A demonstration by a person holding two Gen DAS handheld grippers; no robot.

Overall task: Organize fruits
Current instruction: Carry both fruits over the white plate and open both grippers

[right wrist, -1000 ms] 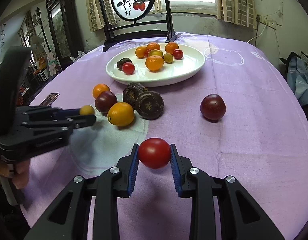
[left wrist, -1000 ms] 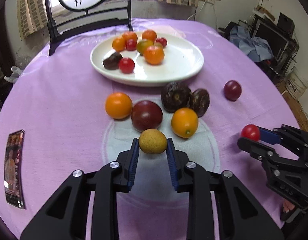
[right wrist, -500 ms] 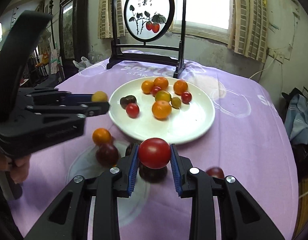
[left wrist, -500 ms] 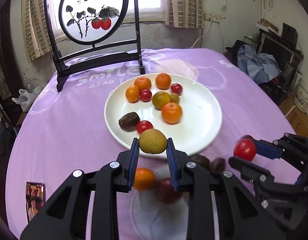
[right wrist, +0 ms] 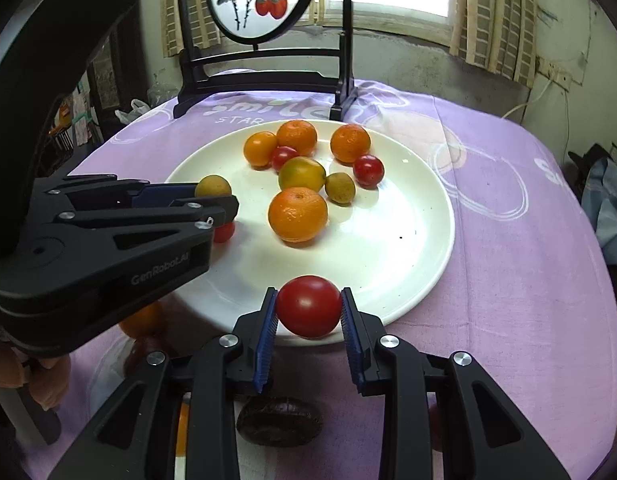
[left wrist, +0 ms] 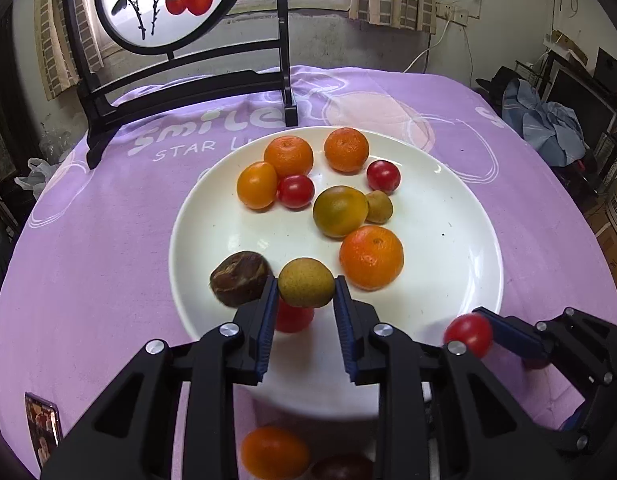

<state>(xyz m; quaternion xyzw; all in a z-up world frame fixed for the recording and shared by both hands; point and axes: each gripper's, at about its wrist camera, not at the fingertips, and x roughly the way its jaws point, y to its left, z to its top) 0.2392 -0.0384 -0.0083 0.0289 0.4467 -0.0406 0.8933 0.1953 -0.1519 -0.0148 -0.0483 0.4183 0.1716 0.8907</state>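
Item: fruit in transit to the plate [left wrist: 460, 200], and we judge the step to be delivery, two pieces carried at once. The left claw [left wrist: 306, 300] is clamped on a small, round, matt yellow-brown fruit [left wrist: 306, 282] above the plate's near edge; the right claw [right wrist: 308, 312] is clamped on a smooth, glossy red tomato [right wrist: 308, 306] over its near rim. Next, we reckon, each claw lowers onto bare glazed white between the dimpled oranges [left wrist: 371, 257], then opens; more fruit waits on the purple cloth surface [left wrist: 108, 240].
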